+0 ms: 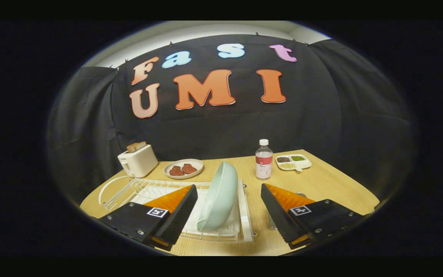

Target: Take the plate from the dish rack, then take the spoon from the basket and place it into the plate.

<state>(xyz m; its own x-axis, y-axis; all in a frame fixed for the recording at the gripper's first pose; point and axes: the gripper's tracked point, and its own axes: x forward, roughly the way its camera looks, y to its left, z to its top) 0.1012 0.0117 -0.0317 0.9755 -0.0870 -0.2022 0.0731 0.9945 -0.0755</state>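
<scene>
Pale green and smooth, the plate (pixel 221 194) stands on its edge in the white wire dish rack (pixel 129 190). It leans a little, with its hollow side turned toward the finger on that side. The rack sits on the wooden counter (pixel 321 184).

The hand-held gripper (pixel 229 213) has its two fingers wide apart. The plate stands between them and touches neither one. The gripper holds nothing.

The step in hand looks like the first one: getting the plate out of the rack. To do it well, the person should likely move the gripper forward and a bit down, so the top rim of the plate sits deep between the fingers. Then the fingers can close slowly on the rim, one on each face. A thin, shiny rim may slip, so a firm hold well past the edge seems best. After that, the plate should go straight up, so it does not catch on the wires or drag the rack along.

Behind the rack are a toaster (pixel 137 161), a dish of brown food (pixel 183 168), a water bottle (pixel 263 159) and a small tray with little foods (pixel 293 162). All are well away from the plate. The spoon and basket cannot be made out clearly here.
</scene>
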